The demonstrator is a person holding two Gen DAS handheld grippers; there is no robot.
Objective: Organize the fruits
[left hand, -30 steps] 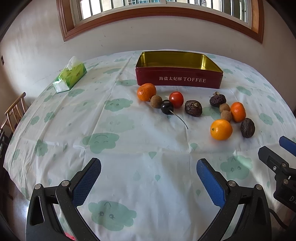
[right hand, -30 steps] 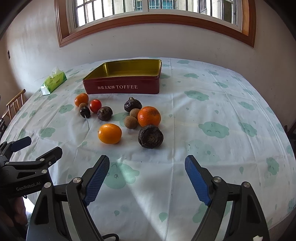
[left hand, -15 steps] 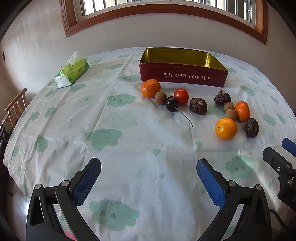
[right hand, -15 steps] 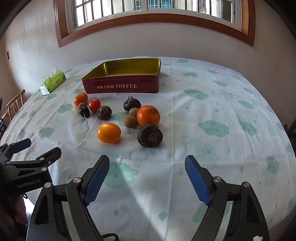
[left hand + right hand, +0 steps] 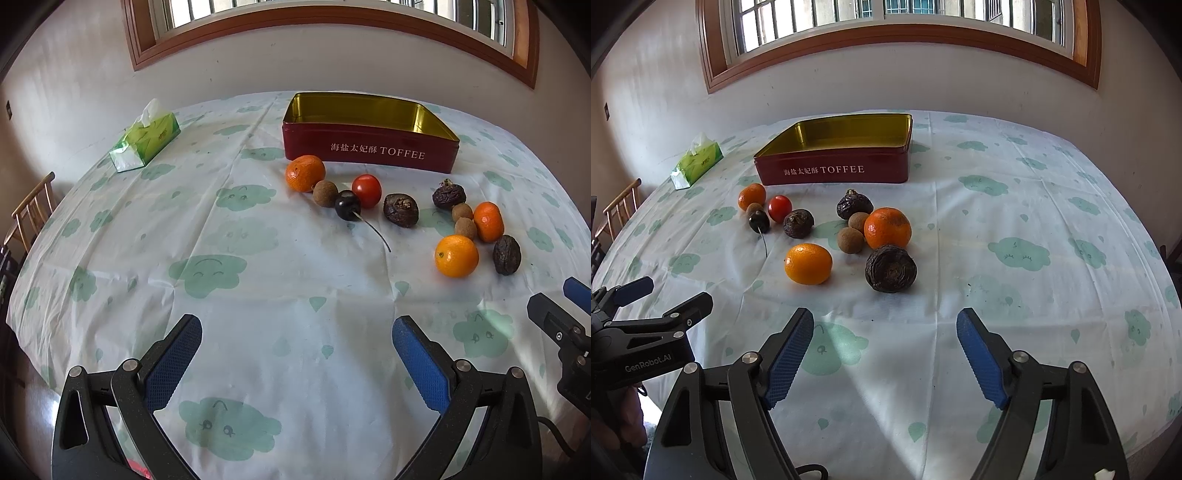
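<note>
1. On the desk (image 5: 1052, 229), a green tissue box (image 5: 697, 162) lies far left of the red toffee tin (image 5: 833, 168); nothing blocks the fruit.
2. The fruits sit loose before the tin: a yellow-orange citrus (image 5: 808, 263) and a dark wrinkled fruit (image 5: 891, 268) nearest, and a cherry (image 5: 347, 205) whose stem points toward the camera.
3. The tin's long side faces the fruit.
4. The left gripper (image 5: 297, 354) is wide and empty; the right gripper (image 5: 885, 350), wide and empty, has just been closing slightly.

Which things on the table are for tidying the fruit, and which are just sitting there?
For the job:
- red toffee tin, empty
- oranges
- red tomato
- black cherry
- brown longans
- dark wrinkled fruits

Just sitting there:
- green tissue box
- wooden chair
</note>
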